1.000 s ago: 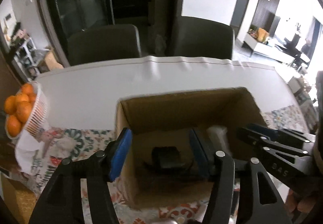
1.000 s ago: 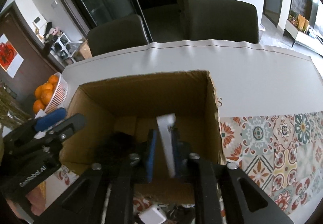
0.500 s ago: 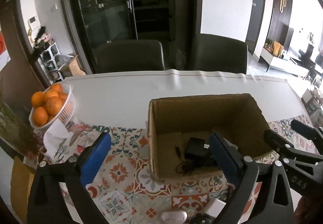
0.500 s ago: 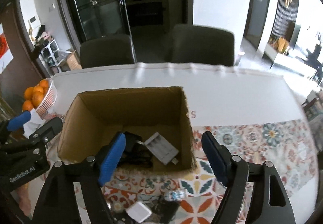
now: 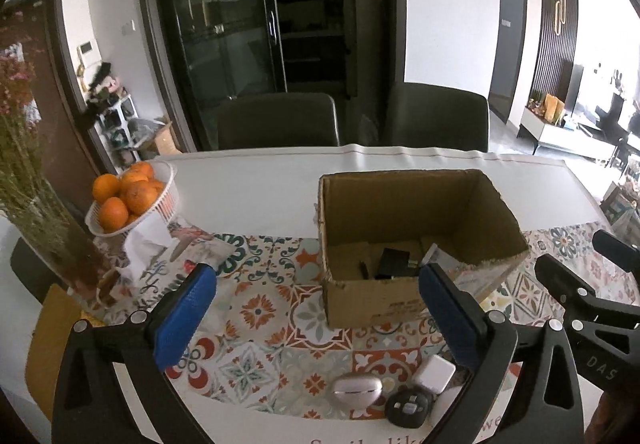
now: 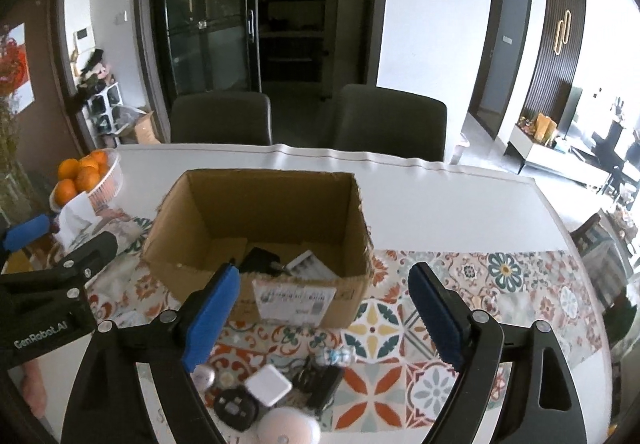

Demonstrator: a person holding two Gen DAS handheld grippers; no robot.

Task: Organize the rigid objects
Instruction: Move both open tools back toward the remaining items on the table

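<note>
Your left tongs point(image 5: 316, 318) stand wide and hold nothing. Your right tongs point(image 6: 322, 314) are opening, also with nothing between them. Both hang just in front of the box point(image 6: 224, 203) on the desk point(image 6: 440, 211). Inside the box lie a black adapter point(image 6: 258, 262) and a white case point(image 6: 308, 264). In front of the box, near the desk edge, small gadgets point(image 6: 268, 390) lie together.

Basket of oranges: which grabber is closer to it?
Left. The left gripper is in front of the basket of oranges, slightly right; the right gripper, jaws opening and empty, is farther right, facing the cardboard box.
</note>
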